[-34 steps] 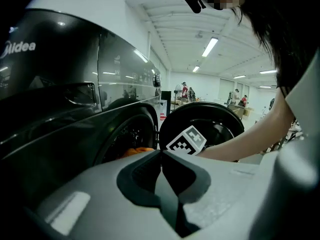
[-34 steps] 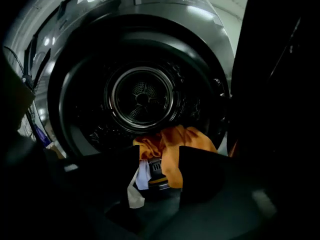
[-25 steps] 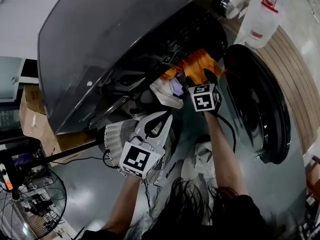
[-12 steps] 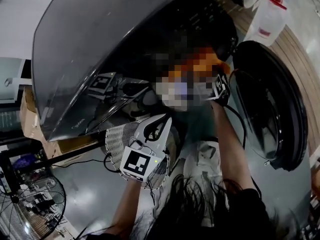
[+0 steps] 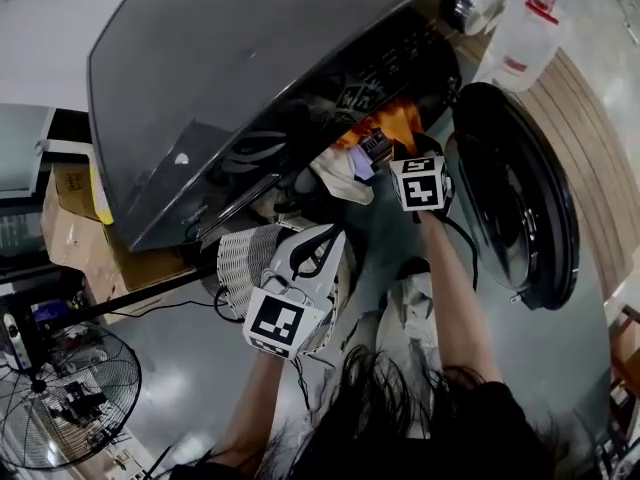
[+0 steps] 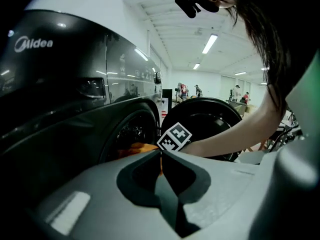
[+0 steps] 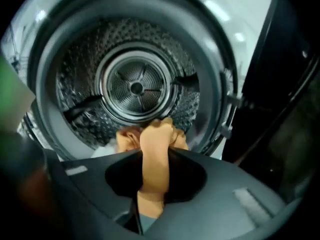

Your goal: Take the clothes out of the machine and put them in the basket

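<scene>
A dark grey washing machine (image 5: 250, 88) stands with its round door (image 5: 515, 198) swung open to the right. Orange cloth (image 5: 395, 128) and pale cloth (image 5: 345, 173) hang at the drum's mouth. My right gripper (image 5: 380, 153) is at that mouth. Its jaws have just been closing and are shut on the orange cloth (image 7: 155, 154), with the steel drum (image 7: 135, 86) behind. My left gripper (image 5: 325, 236) hovers lower, over a white slatted basket (image 5: 240, 263). In the left gripper view the left gripper (image 6: 161, 156) is shut with nothing held.
A white plastic jug (image 5: 515, 33) stands beside the machine at the top right. A floor fan (image 5: 65, 403) and a cardboard box (image 5: 70, 233) are at the left. Wooden planking (image 5: 590, 138) runs along the right, beyond the door.
My right gripper reached deeper into the mouth, closed on the orange cloth and drew back a little. The left gripper has barely shifted over the basket.
</scene>
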